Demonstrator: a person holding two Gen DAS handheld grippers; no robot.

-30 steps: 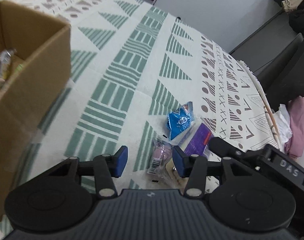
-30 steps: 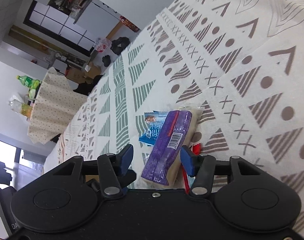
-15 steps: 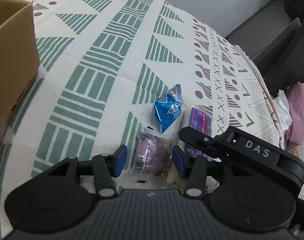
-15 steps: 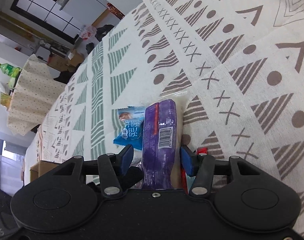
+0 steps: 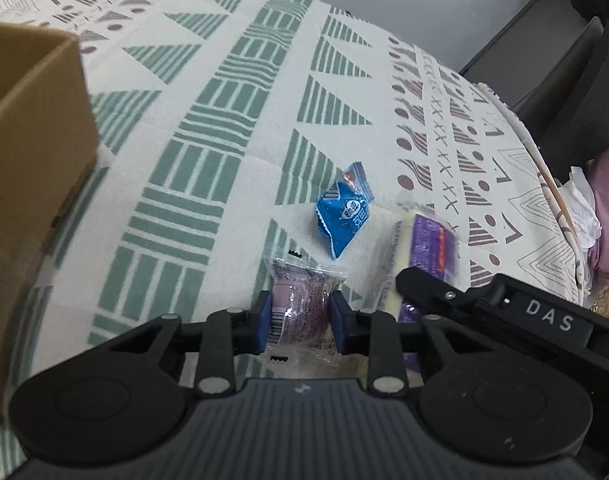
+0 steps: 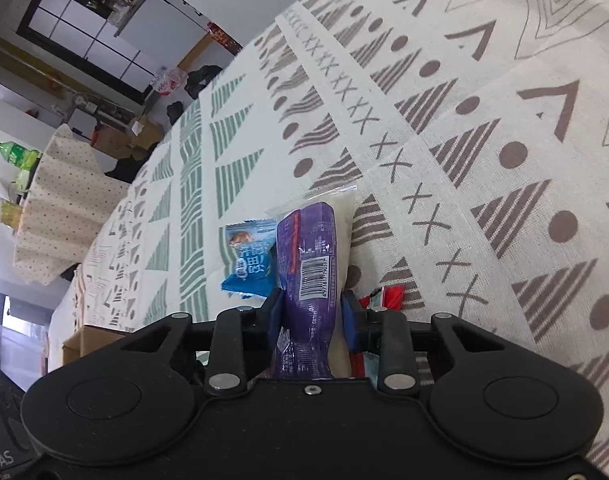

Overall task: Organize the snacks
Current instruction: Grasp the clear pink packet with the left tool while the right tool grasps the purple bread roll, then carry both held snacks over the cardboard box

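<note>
- My left gripper [image 5: 300, 322] is closing its blue pads on a pink snack in a clear wrapper [image 5: 302, 304]; the pads sit against both sides of it, and it lies on the patterned tablecloth [image 5: 208, 152].
- My right gripper [image 6: 311, 316] is closing on a long purple snack pack [image 6: 312, 264]; its pads press the pack's lower part from left and right, and the barcode faces up between them.
- In the left view, my right gripper shows as a black body marked "DAS" at the right edge, with the purple pack sticking out beyond it.
- A small blue snack packet [image 5: 344, 212] lies free on the cloth, just beyond the pink snack and just left of the purple pack; neither gripper touches it. In the right view it sits right beside the purple pack's left side [image 6: 250, 260].
- A red wrapper [image 6: 386, 295] peeks out just right of my right gripper's right finger; most of it is hidden, so I cannot tell what it is.
- A cardboard box [image 5: 28, 152] stands at the left of the cloth, well apart from the snacks. Its inside is barely visible from here.
- All the snacks I can see are out on the cloth, clustered close in front of my two grippers.
</note>
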